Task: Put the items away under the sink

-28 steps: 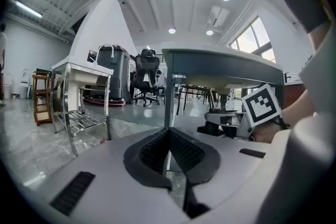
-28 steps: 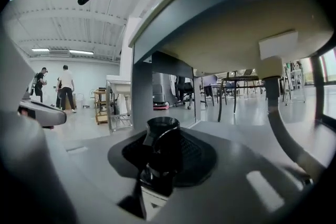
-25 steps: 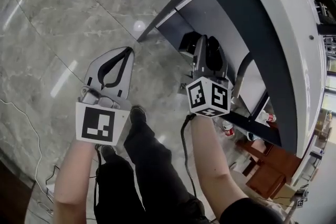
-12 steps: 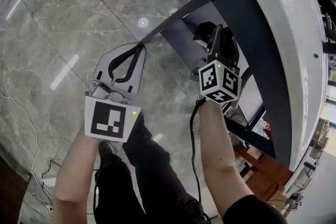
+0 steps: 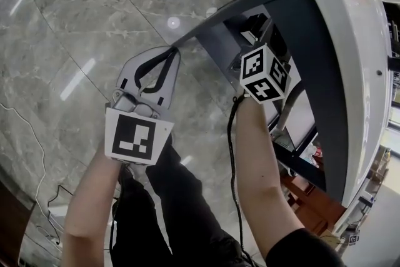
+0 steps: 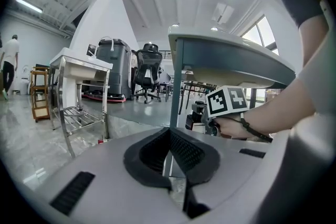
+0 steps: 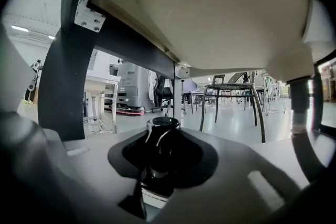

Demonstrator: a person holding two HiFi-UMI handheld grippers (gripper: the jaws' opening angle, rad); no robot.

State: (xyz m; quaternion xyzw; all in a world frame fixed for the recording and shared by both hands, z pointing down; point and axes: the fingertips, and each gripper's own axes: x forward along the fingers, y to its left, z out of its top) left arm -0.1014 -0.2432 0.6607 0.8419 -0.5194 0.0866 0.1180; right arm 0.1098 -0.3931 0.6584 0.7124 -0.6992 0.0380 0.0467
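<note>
Over on the left a thin cable (image 5: pixel 28 128) is trailing across the grey marble floor (image 5: pixel 75 15). Next to it the person's left hand is holding the left gripper (image 6: pixel 169 131) low and nearly level over that floor, with its marker cube (image 5: pixel 136 137) facing upward. Its jaws are standing closed, with the black ribbed pads (image 6: pixel 186 152) meeting at their tips and nothing between them. They are pointing toward the dark corner leg (image 6: pixel 175 86) of the sink unit (image 5: pixel 325 15). Past that leg, farther back in the room, an office chair (image 6: pixel 148 68) and a metal stand (image 6: pixel 84 113) with a wire shelf are standing on the floor. Moving right, the right gripper (image 7: pixel 163 136) is pointing in beneath the sink unit, and only its own marker cube (image 5: pixel 265 74) and the forearm behind it are showing clearly from above. Its jaws are clamping a dark bottle (image 7: pixel 157 165), which is sitting upright in the grip with its black cap (image 7: pixel 163 123) uppermost and a white label (image 7: pixel 152 198) low down between the pads. The bottle is hanging off the floor, under the pale rounded underside of the basin (image 7: pixel 226 13). A dark frame post (image 7: pixel 71 60) is rising to its left, and the drain pipe (image 7: pixel 298 107) is dropping down well off to its right.
</note>
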